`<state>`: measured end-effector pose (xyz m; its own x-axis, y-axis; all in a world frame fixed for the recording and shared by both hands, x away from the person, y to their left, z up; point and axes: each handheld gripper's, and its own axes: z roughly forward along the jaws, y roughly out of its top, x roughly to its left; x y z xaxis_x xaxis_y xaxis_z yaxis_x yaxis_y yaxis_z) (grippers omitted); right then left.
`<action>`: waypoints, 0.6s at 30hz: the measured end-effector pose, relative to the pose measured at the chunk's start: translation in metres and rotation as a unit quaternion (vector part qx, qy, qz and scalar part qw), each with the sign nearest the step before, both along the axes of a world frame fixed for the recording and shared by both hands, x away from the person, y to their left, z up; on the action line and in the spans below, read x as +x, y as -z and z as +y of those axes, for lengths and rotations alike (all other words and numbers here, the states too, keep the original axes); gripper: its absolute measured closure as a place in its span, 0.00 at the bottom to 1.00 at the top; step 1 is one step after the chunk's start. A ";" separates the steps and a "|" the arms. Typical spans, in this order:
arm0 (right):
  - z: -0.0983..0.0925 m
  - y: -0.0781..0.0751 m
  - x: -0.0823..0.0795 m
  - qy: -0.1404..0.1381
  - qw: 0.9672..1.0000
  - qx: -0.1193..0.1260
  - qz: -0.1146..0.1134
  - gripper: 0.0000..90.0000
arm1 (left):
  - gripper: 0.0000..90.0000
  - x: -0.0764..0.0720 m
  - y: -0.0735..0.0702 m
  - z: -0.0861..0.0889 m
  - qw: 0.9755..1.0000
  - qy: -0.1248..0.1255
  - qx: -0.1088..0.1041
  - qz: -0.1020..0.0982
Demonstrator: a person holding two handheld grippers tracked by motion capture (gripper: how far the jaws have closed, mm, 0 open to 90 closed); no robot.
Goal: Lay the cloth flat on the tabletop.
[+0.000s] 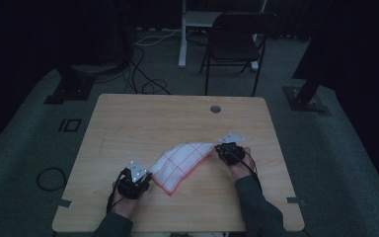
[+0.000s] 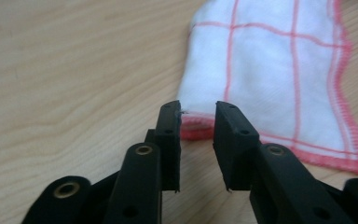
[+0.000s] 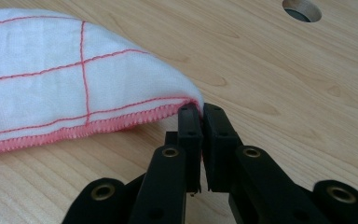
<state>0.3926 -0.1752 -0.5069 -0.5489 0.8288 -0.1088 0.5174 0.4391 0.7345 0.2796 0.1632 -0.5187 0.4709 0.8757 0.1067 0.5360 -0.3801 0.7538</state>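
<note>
High view: a wooden surface [image 1: 128, 128] in a dim room, with a white cloth [image 1: 182, 165] crossed by red grid lines lying on it, nearer the person than the round cable hole [image 1: 215, 108]. The cloth runs as a folded strip between the two hands. The left gripper [image 1: 145, 178] sits at the cloth's near-left end; the right gripper [image 1: 221, 149] sits at its far-right end, which is raised a little off the wood. A dark chair [image 1: 234, 44] stands beyond the surface.

Left gripper view: the fingers [image 2: 170, 140] stand apart, with a clear gap between them. The cloth's red-stitched edge [image 2: 196, 127] lies in that gap at the fingertips, and the pads do not press on it. The rest of the cloth spreads beyond and to the right.

Right gripper view: the fingers [image 3: 190, 140] are together, clamped on the cloth's hemmed corner [image 3: 186, 103]. The fabric arches up and away to the left of them, over bare wood. The cable hole shows beyond the cloth, at the top right.

The step in hand looks like folding or repositioning the cloth: one end let go, the other end held. The next move likely calls for the right gripper to carry its corner while keeping its clamp firm.
</note>
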 end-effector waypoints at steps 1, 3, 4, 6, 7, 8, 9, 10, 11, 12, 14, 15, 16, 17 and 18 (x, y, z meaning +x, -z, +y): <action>0.000 0.000 0.000 0.000 1.000 0.000 0.000 0.97 | 0.79 0.000 0.000 0.000 1.000 0.000 0.000 0.000; 0.000 0.000 0.000 0.001 1.000 0.000 0.000 0.97 | 0.78 -0.003 -0.004 -0.004 1.000 0.009 0.000 -0.008; 0.000 0.000 0.001 0.001 1.000 0.000 -0.001 0.97 | 0.77 -0.006 -0.006 -0.009 0.999 0.031 -0.013 -0.009; 0.001 0.001 0.002 0.003 1.000 0.000 0.000 0.97 | 0.75 -0.010 -0.004 -0.019 0.998 0.062 -0.020 -0.002; 0.001 0.001 0.002 0.004 1.000 0.000 0.001 0.97 | 0.74 -0.010 -0.004 -0.019 0.998 0.062 -0.020 -0.002; 0.001 0.001 0.002 0.004 1.000 0.000 0.001 0.97 | 0.74 -0.011 -0.002 -0.024 0.997 0.077 -0.022 0.002; 0.001 0.001 0.002 0.004 1.000 0.000 0.002 0.97 | 0.74 -0.014 0.003 -0.034 0.994 0.101 -0.029 0.016; 0.001 0.001 0.002 0.004 1.000 0.000 0.001 0.97 | 0.73 -0.014 0.003 -0.034 0.994 0.101 -0.029 0.016; 0.001 0.001 0.003 0.004 1.000 0.000 0.001 0.97 | 0.73 -0.015 0.005 -0.039 0.993 0.110 -0.027 0.020; 0.001 0.000 0.002 0.006 1.000 0.002 0.002 0.97 | 0.73 -0.017 0.009 -0.045 0.992 0.119 -0.019 0.026; 0.001 0.000 0.002 0.004 1.000 0.003 0.000 0.97 | 0.71 -0.018 0.011 -0.046 0.991 0.127 -0.022 0.031; 0.000 0.000 0.002 0.004 1.000 0.003 0.001 0.97 | 0.71 -0.019 0.012 -0.046 0.990 0.133 -0.025 0.035; 0.000 0.000 0.002 0.003 1.000 0.002 0.000 0.97 | 0.70 -0.020 0.013 -0.046 0.989 0.139 -0.027 0.035; 0.000 0.000 0.002 0.004 1.000 0.002 0.001 0.97 | 0.70 -0.020 0.014 -0.048 0.988 0.148 -0.025 0.040; 0.000 0.000 0.003 0.004 1.000 0.003 0.002 0.97 | 0.70 -0.021 0.014 -0.048 0.988 0.149 -0.019 0.041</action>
